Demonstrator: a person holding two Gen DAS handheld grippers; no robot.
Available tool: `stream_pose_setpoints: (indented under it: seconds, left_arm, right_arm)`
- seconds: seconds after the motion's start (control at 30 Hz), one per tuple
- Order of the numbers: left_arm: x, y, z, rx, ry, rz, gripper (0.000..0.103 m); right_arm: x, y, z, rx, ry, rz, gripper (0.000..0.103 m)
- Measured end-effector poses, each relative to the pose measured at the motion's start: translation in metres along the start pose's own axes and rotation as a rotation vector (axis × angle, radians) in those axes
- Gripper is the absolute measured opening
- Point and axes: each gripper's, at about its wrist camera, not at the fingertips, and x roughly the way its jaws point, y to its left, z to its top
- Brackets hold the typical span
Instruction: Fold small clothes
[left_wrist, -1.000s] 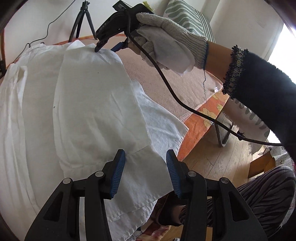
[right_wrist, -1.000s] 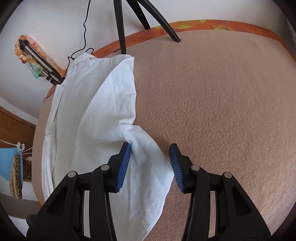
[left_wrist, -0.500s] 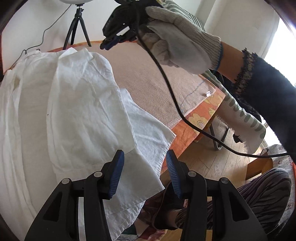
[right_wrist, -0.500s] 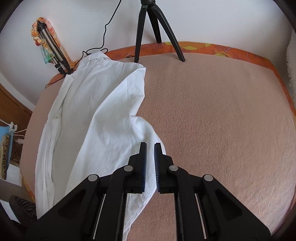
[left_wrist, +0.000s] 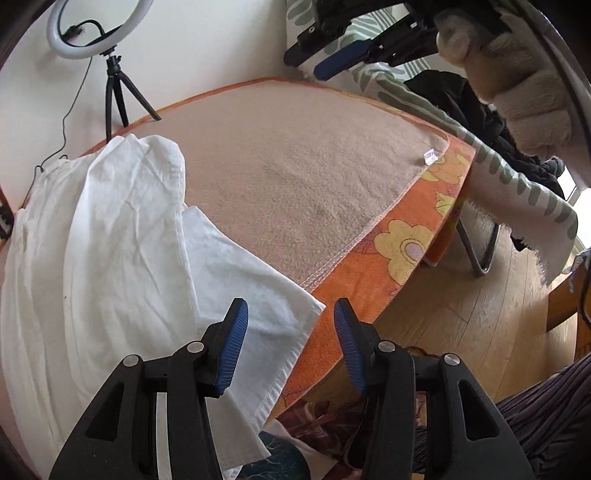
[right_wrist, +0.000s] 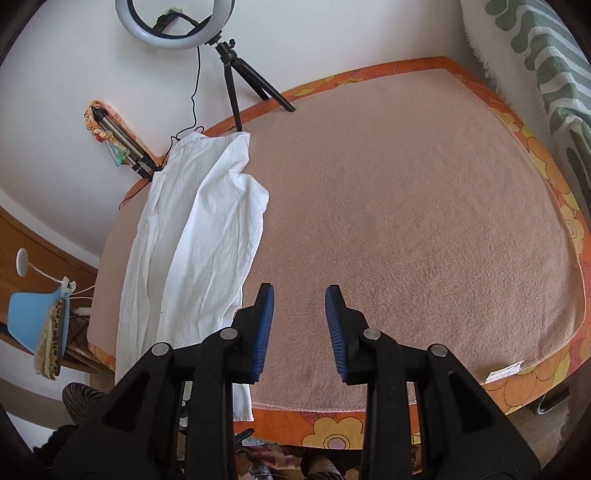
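Holding both grippers above the bed, I see nothing gripped. My left gripper (left_wrist: 290, 347) has its blue-padded jaws spread; the hem corner of the white, creased cotton garment (left_wrist: 122, 251) lies below and between them, untouched, spilling over the mattress edge. Left of those jaws the garment runs away in a long folded strip. My right gripper (right_wrist: 299, 328) has jaws parted, just been opening, empty, over the beige fleece blanket (right_wrist: 406, 221); the garment lies left of its left jaw. Beyond, orange flowered mattress trim (right_wrist: 535, 155). Farthest, a white ring light on a black tripod (right_wrist: 229, 55) against the wall.
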Motion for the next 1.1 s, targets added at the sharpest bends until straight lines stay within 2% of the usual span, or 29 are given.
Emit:
stream_pose_setpoints:
  seconds: [0.03, 0.1, 0.13, 0.17, 0.4, 0.5, 0.6, 0.63, 0.73, 0.8, 0.83, 0.87, 0.9, 0.93, 1.1]
  left_arm:
    - [0.006, 0.004, 0.0, -0.021, 0.019, -0.006, 0.047]
    - [0.007, 0.01, -0.001, -0.045, -0.017, 0.024, 0.039]
    - [0.005, 0.011, -0.001, -0.052, -0.032, 0.046, 0.02]
    - [0.004, 0.015, -0.001, -0.075, -0.041, 0.031, 0.006]
    - [-0.026, 0.053, -0.016, -0.332, -0.126, -0.098, 0.004]
    - [-0.044, 0.058, -0.019, -0.377, -0.168, -0.111, 0.004]
    - [-0.057, 0.062, -0.021, -0.405, -0.203, -0.122, 0.004]
    - [-0.061, 0.063, -0.021, -0.414, -0.216, -0.127, 0.003]
    - [-0.072, 0.065, -0.023, -0.436, -0.261, -0.136, 0.003]
    - [-0.074, 0.065, -0.025, -0.445, -0.274, -0.143, 0.003]
    - [-0.073, 0.067, -0.026, -0.455, -0.278, -0.153, 0.003]
    - [-0.071, 0.068, -0.026, -0.466, -0.272, -0.167, 0.003]
    - [-0.069, 0.07, -0.028, -0.478, -0.267, -0.178, 0.003]
    - [-0.068, 0.071, -0.031, -0.494, -0.268, -0.188, 0.003]
    - [-0.069, 0.084, -0.046, -0.595, -0.296, -0.247, 0.003]
  right_arm:
    - [-0.003, -0.002, 0.004, 0.007, -0.015, -0.011, 0.031]
    - [-0.003, -0.003, 0.011, 0.008, -0.028, -0.005, 0.031]
    - [-0.001, -0.004, 0.014, 0.014, -0.032, -0.003, 0.031]
    - [0.003, -0.004, 0.018, 0.022, -0.038, 0.001, 0.031]
    - [0.056, 0.0, 0.043, 0.048, -0.03, 0.097, 0.031]
    - [0.094, 0.008, 0.056, 0.042, 0.016, 0.139, 0.032]
    - [0.129, 0.017, 0.068, 0.035, 0.033, 0.154, 0.052]
    - [0.139, 0.02, 0.071, 0.037, 0.036, 0.157, 0.054]
    - [0.168, 0.03, 0.079, 0.05, 0.059, 0.189, 0.054]
    - [0.184, 0.039, 0.081, 0.046, 0.079, 0.177, 0.054]
    - [0.192, 0.043, 0.081, 0.047, 0.095, 0.168, 0.053]
    - [0.197, 0.046, 0.081, 0.049, 0.108, 0.174, 0.047]
    - [0.201, 0.052, 0.082, 0.045, 0.119, 0.176, 0.017]
    - [0.203, 0.058, 0.082, 0.034, 0.137, 0.154, 0.007]
    - [0.182, 0.11, 0.096, -0.121, 0.116, -0.015, 0.005]
